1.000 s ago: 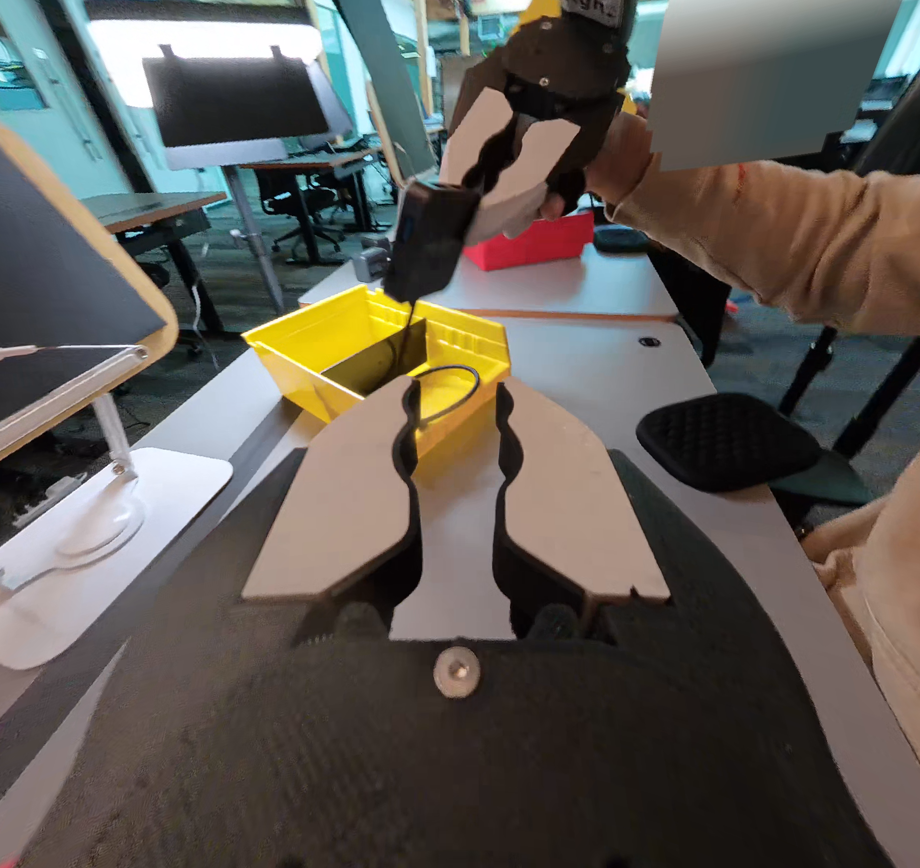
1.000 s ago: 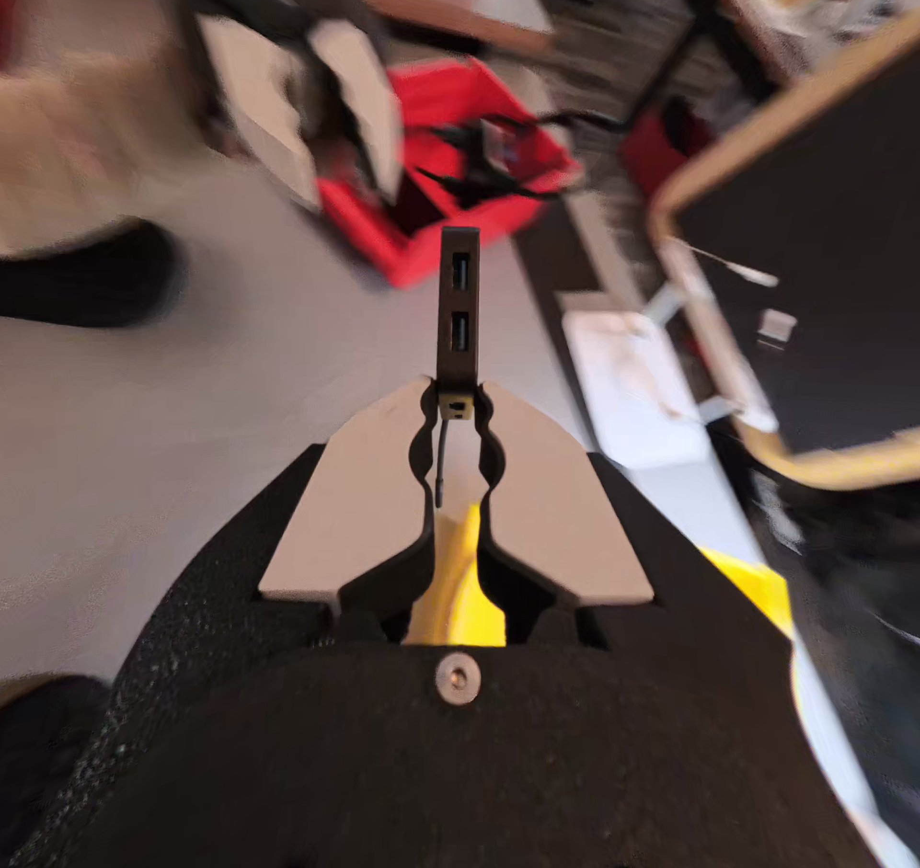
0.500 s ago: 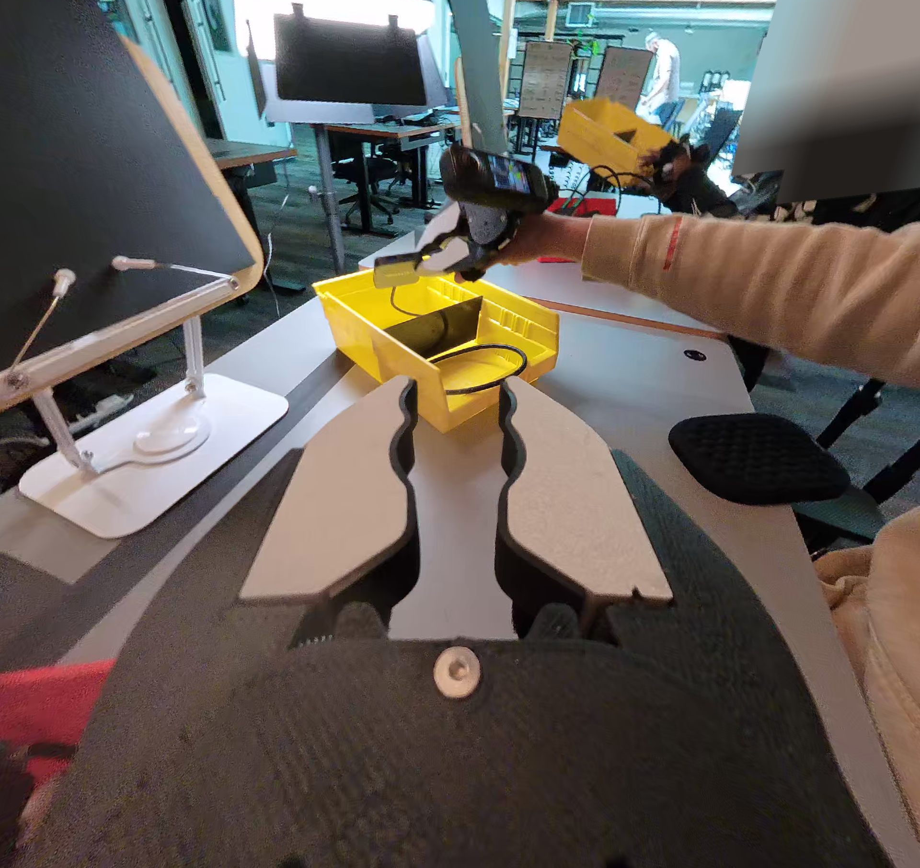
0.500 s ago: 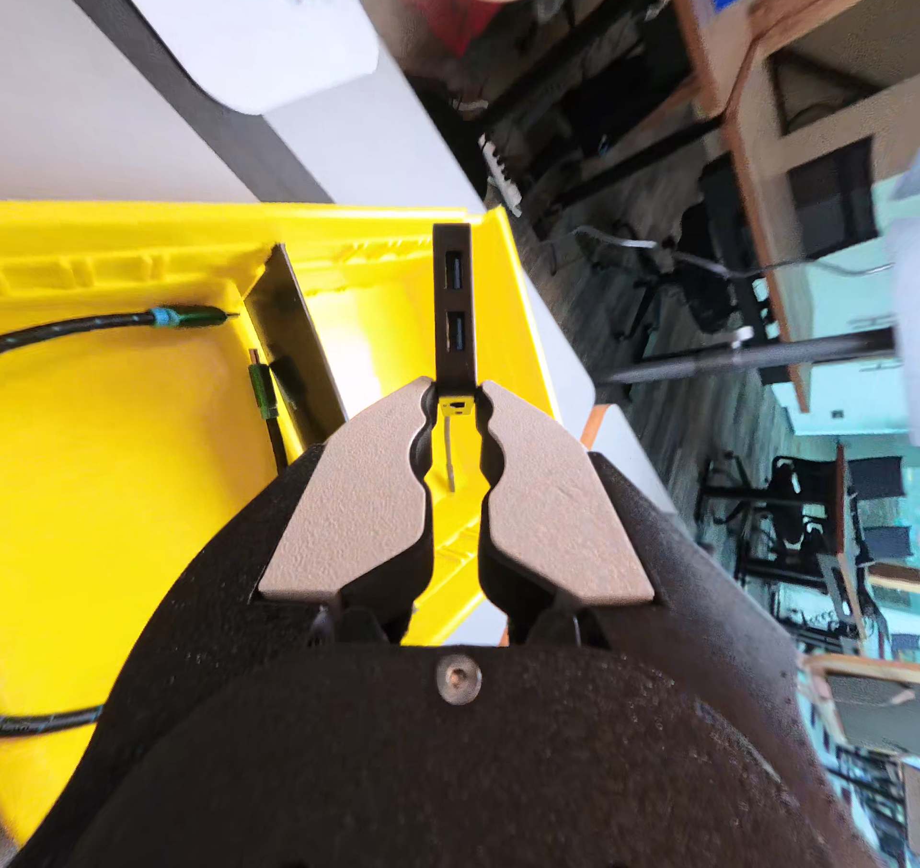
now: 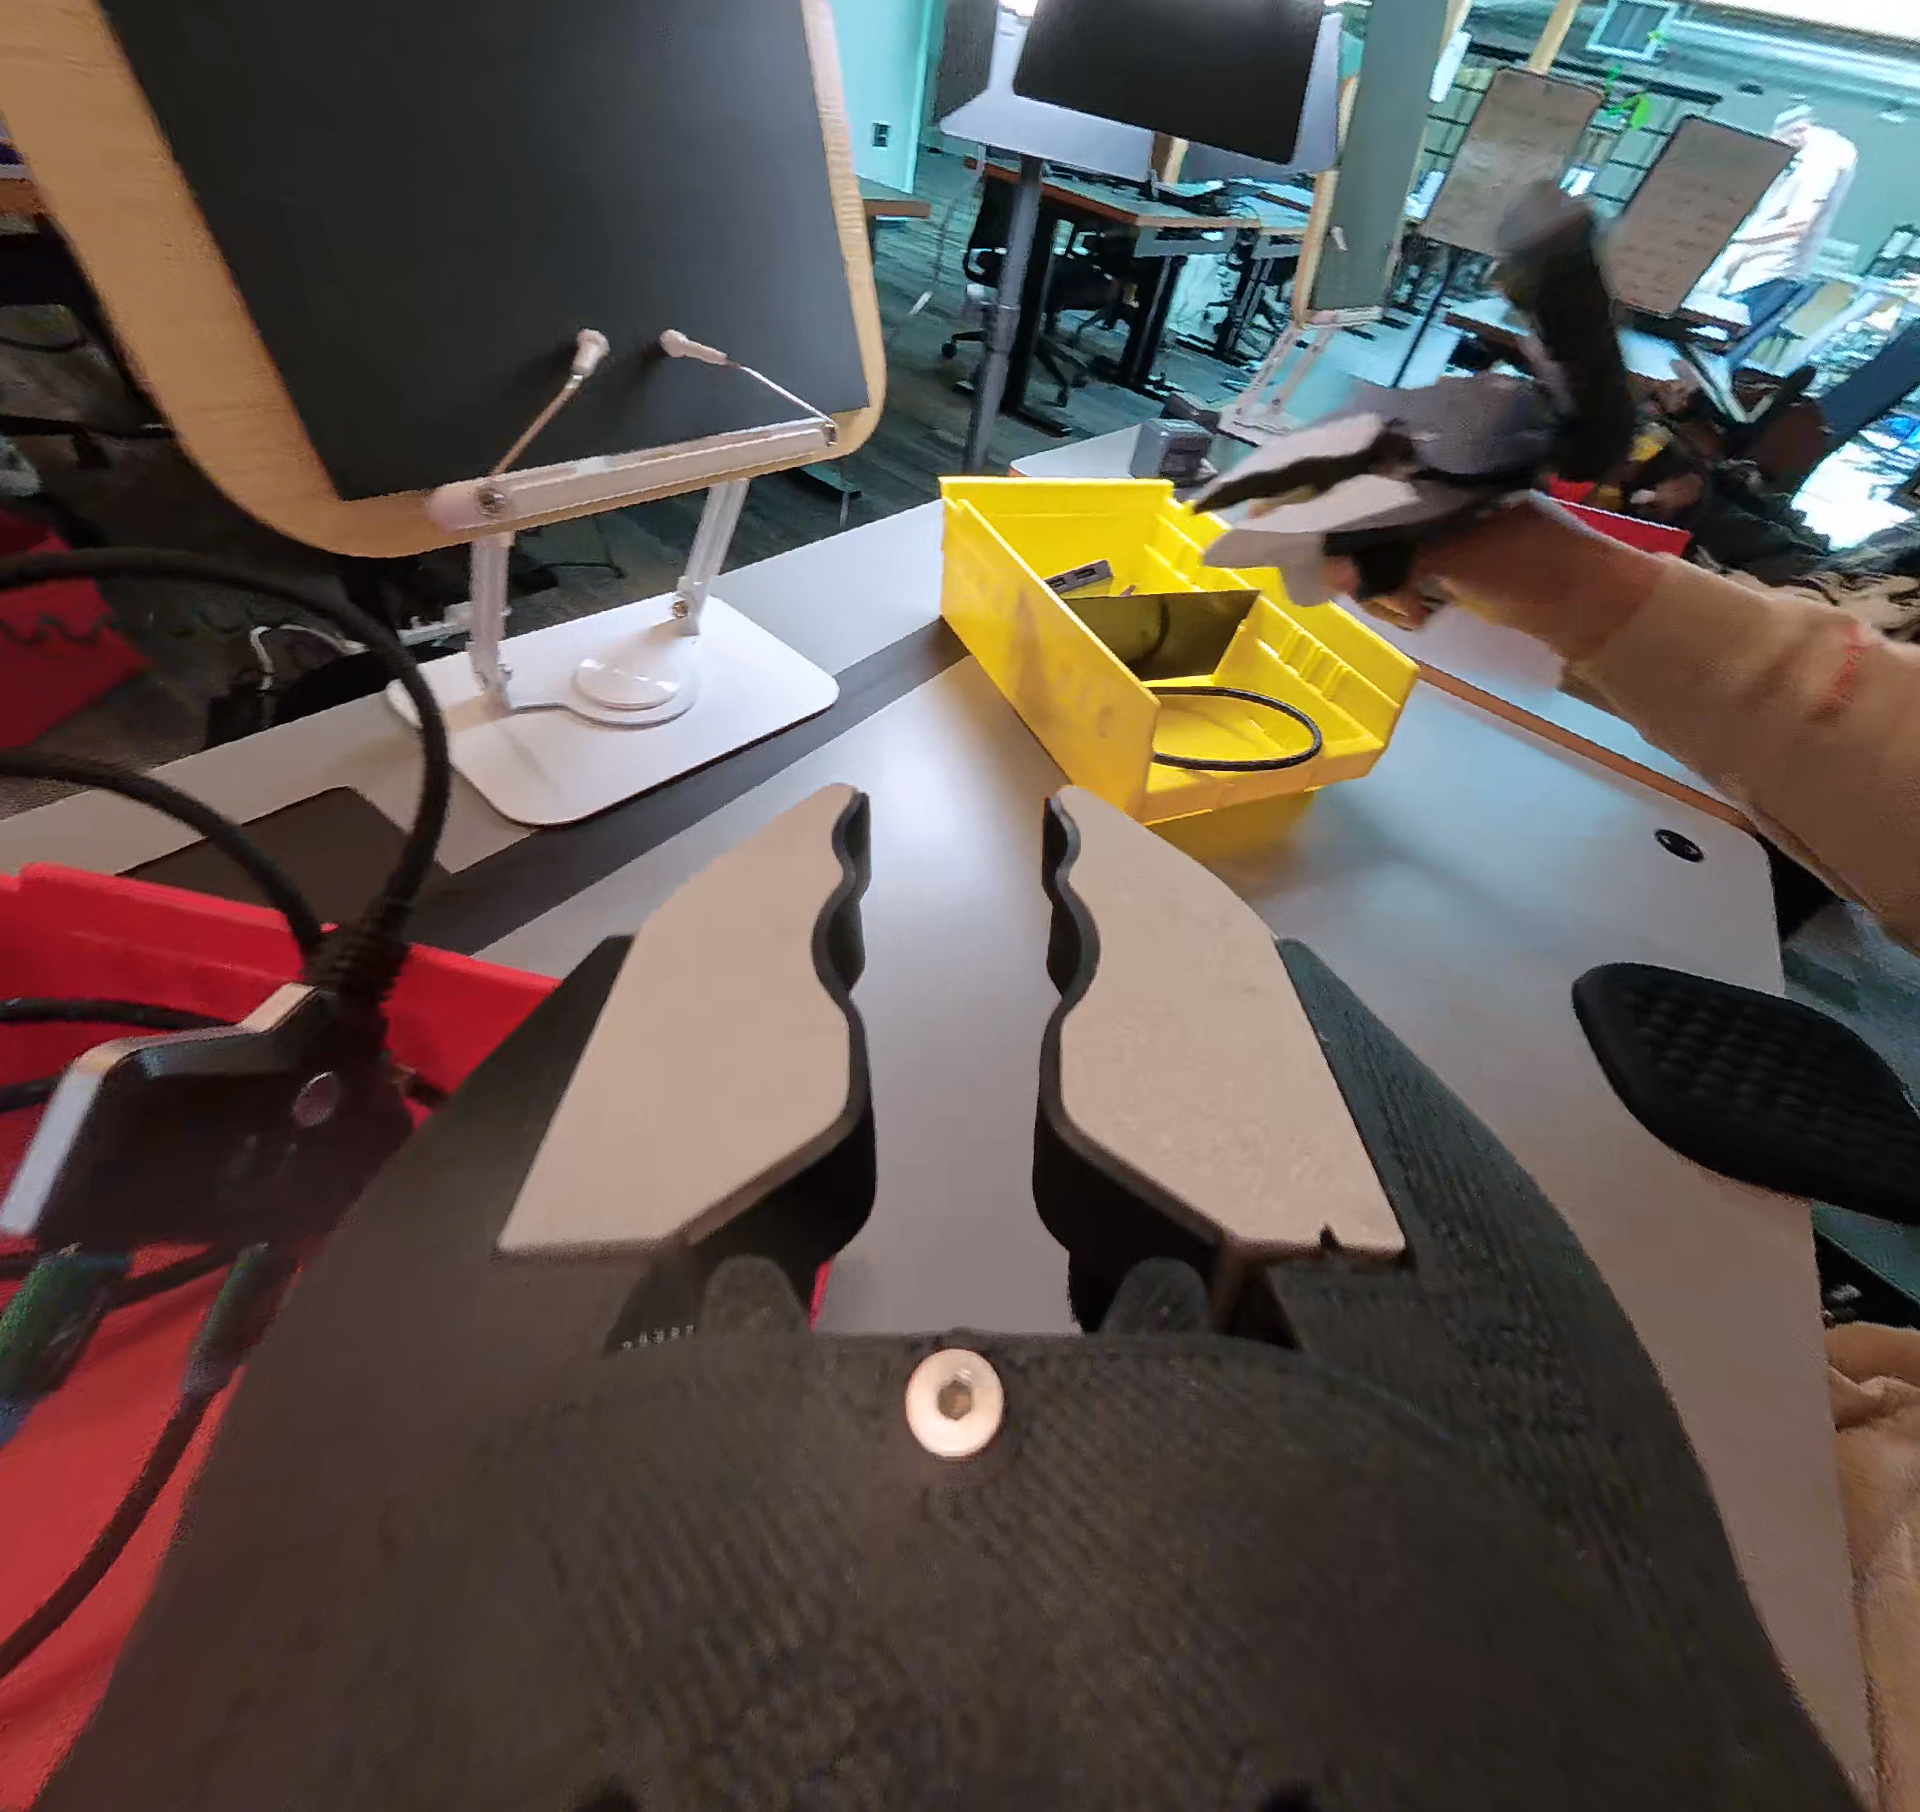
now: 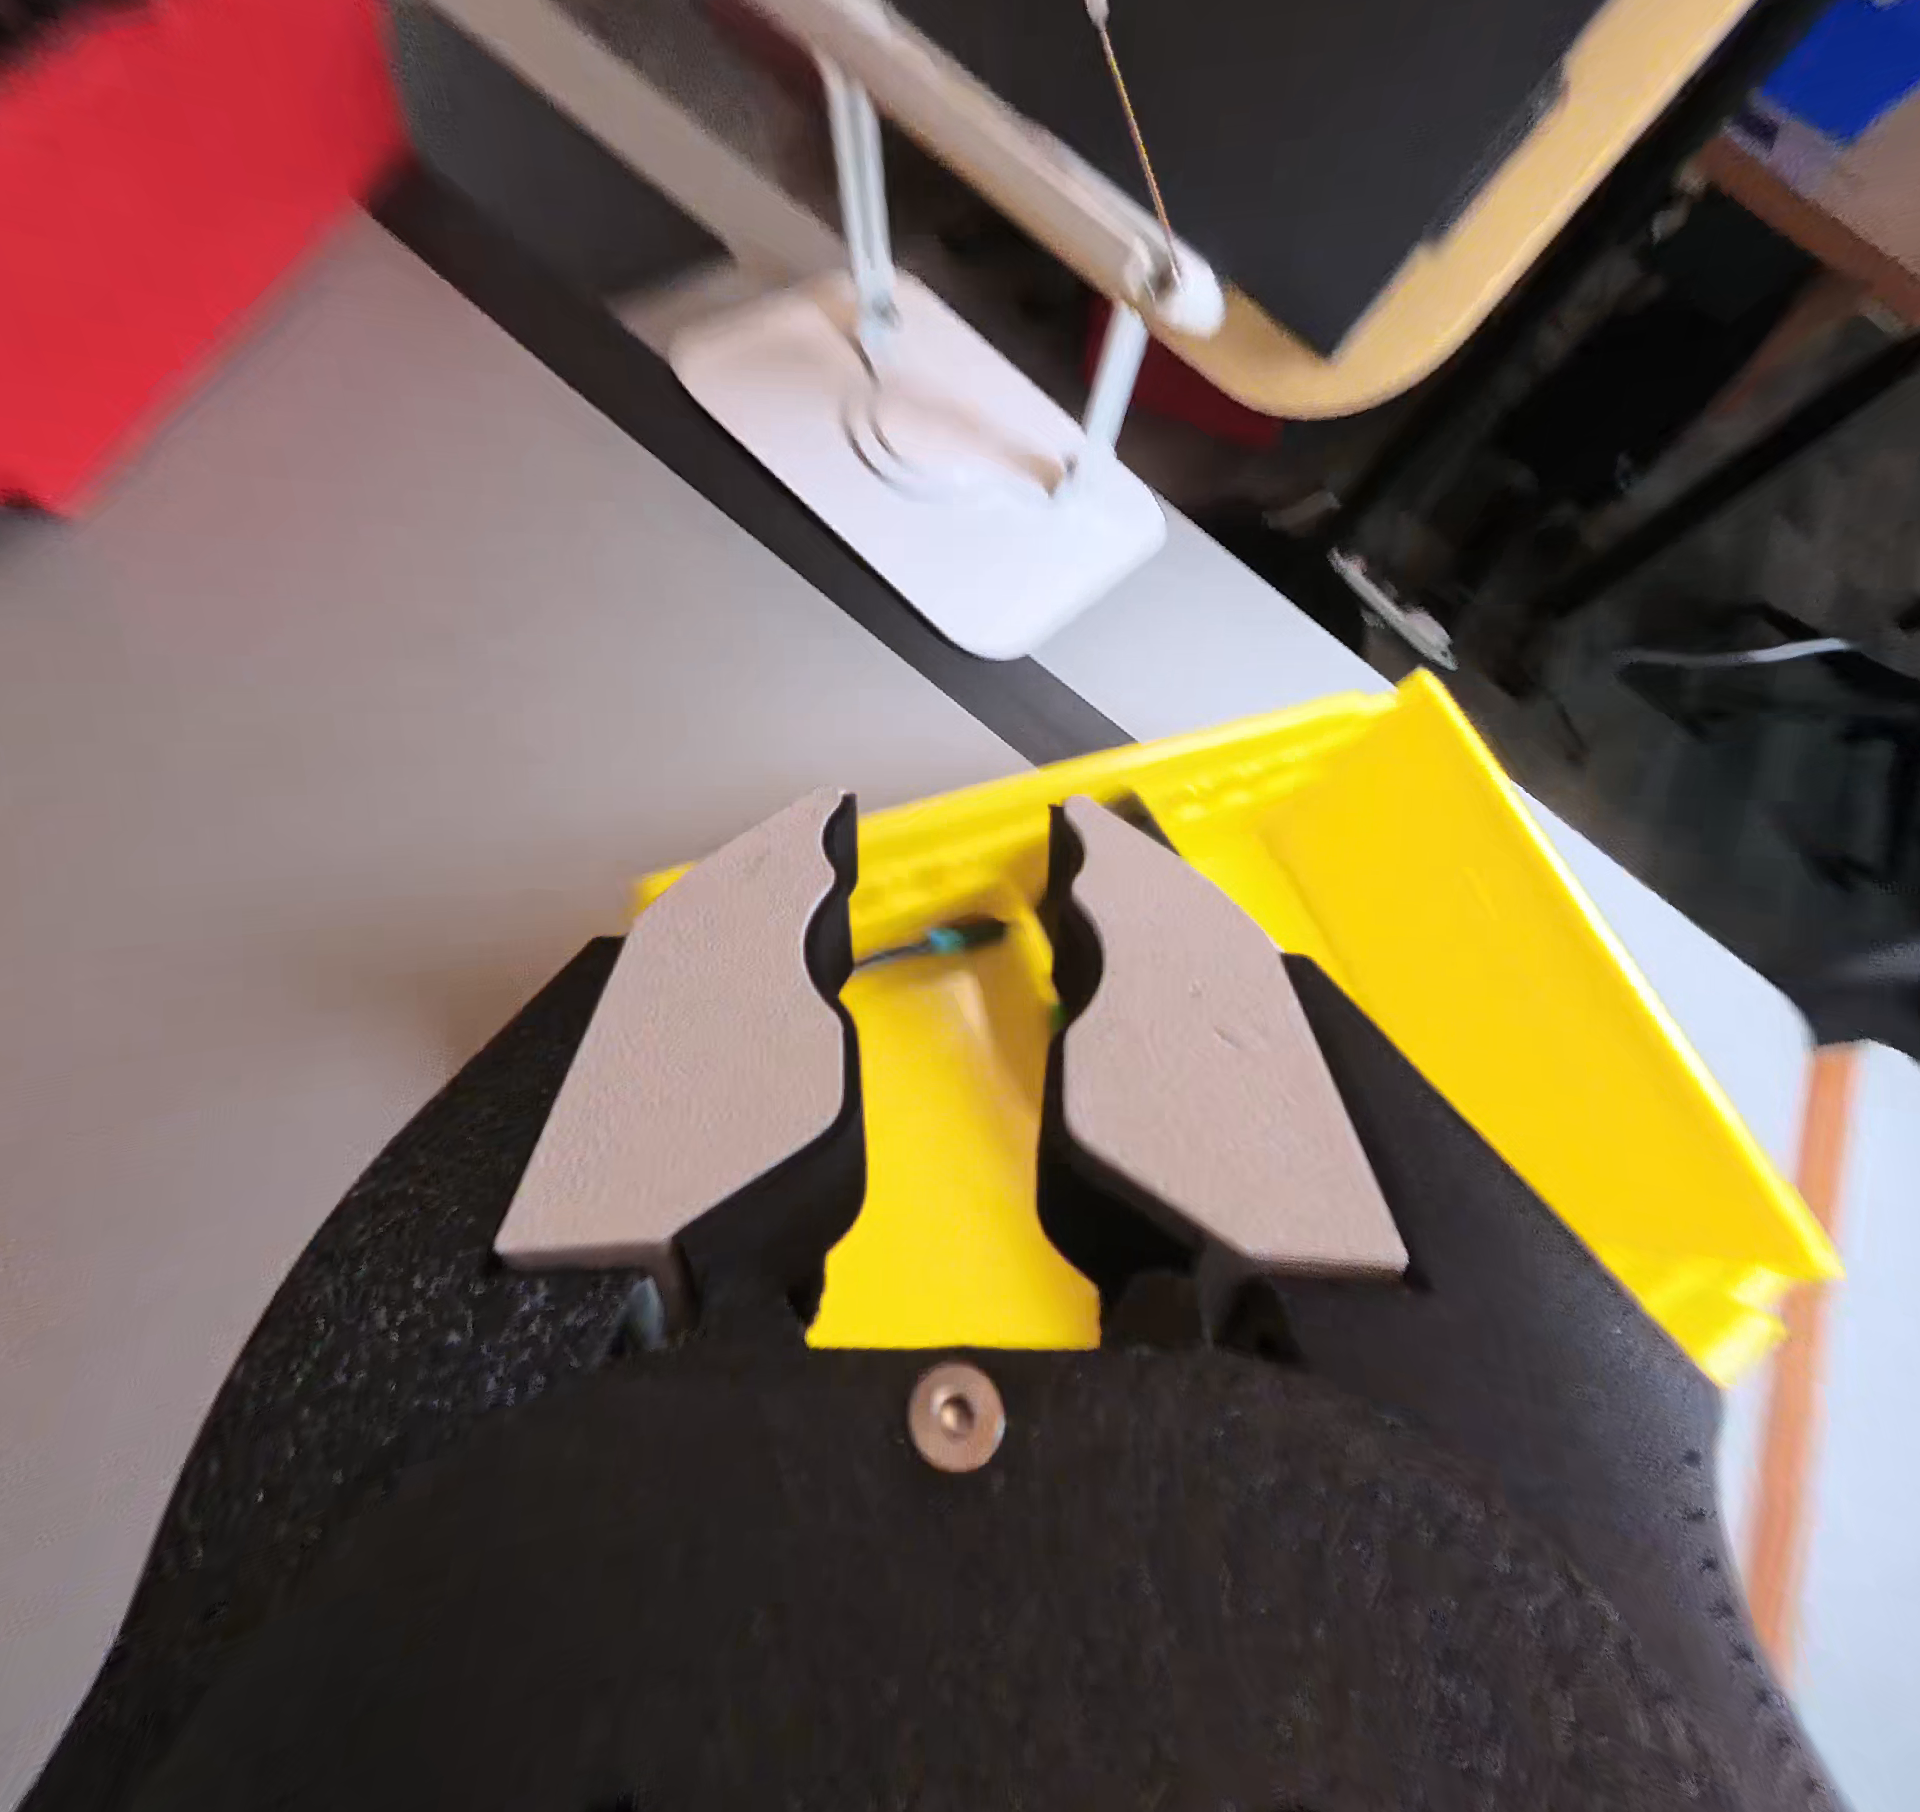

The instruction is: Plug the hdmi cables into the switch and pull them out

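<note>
The right gripper [image 6: 951,915] held the switch [image 5: 1081,579] before. Now its fingers are apart and empty, and the switch lies in the one yellow bin [image 5: 1049,645]. The left gripper [image 5: 951,915] is open too, beside one red bin [image 5: 125,941] with cables [image 5: 416,723].

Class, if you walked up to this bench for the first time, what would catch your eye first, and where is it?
The yellow bin on the grey table stands out, with a black cable coiled in its near compartment and the right gripper open above it. At the left edge sits a red bin. The left gripper is open and empty in front.
</note>
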The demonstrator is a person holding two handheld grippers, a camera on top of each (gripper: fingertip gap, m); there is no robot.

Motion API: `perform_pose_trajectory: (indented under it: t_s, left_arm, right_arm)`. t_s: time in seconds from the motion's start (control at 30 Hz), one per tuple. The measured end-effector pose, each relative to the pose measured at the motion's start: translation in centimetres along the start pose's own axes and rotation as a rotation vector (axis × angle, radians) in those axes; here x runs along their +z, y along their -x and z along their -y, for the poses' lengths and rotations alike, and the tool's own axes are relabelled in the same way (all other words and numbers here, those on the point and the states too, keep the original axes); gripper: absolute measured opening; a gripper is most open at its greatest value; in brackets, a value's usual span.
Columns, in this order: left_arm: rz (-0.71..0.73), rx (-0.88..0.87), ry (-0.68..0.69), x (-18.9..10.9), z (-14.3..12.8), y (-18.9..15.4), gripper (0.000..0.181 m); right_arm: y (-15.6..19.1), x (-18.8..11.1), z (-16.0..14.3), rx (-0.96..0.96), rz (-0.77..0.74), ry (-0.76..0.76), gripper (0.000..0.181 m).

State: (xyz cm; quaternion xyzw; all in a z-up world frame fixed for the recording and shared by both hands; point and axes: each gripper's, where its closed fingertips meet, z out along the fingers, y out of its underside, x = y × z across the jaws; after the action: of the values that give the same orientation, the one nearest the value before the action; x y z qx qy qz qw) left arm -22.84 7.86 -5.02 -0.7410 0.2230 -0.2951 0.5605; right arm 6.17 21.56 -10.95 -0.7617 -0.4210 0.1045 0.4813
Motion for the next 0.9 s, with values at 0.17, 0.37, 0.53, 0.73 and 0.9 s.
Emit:
perform_pose_trajectory:
  t_s: [0.17, 0.37, 0.53, 0.73, 0.9]
  left_arm:
    - [0.084, -0.036, -0.073, -1.0, 0.8, 2.0, 0.031]
    - [0.206, -0.074, -0.104, -1.6, 0.3, 5.1, 0.031]
    - [0.322, -0.051, 0.011, -1.3, -2.6, 8.6, 0.034]
    - [0.460, 0.151, 0.302, -0.1, -4.6, 12.9, 0.044]
    - [0.521, 0.465, 0.858, -0.5, -7.8, 18.4, 0.060]
  right_arm:
    - [8.8, -4.1, 2.5, 0.191, 0.134, -0.298, 0.030]
    - [18.3, -3.1, -0.6, 0.094, 0.318, -0.455, 0.032]
    - [22.3, -2.4, -2.4, 0.160, 0.542, -0.513, 0.032]
    - [23.2, -2.0, -3.2, 0.140, 0.547, -0.506, 0.028]
    - [23.3, -2.4, -3.1, 0.132, 0.551, -0.513, 0.025]
